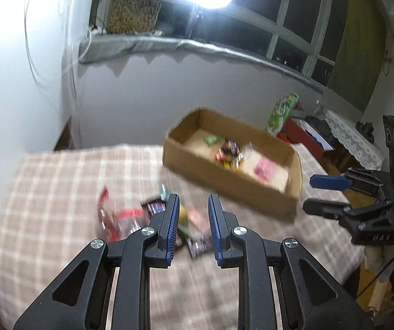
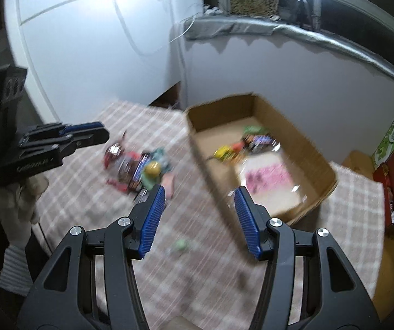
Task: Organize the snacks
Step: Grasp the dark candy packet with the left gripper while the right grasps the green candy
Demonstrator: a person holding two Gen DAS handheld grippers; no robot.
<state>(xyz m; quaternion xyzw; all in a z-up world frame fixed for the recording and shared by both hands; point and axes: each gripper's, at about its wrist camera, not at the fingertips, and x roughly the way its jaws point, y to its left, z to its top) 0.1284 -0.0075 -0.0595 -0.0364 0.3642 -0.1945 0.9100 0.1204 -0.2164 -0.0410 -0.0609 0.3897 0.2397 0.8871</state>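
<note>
Checked cloth (image 1: 59,181): snacks (image 1: 131,217) seemingly beyond fingers (image 1: 172,220)

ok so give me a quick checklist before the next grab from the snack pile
1. Left gripper empty: ok, nothing between its narrow jaws.
2. Right gripper empty: ok, jaws apart, nothing between them.
3. Loose snack pile left on the checked cloth: ok, several packets lie beside the box.
4. Cardboard box open with room: ok, some snacks and a pink packet inside, bare floor showing.
5. Which packet is on top of the pile: cannot tell, both views are blurred.
6. Stray green bit on the cloth, separate from the pile: not ok, still needs picking up.
</note>
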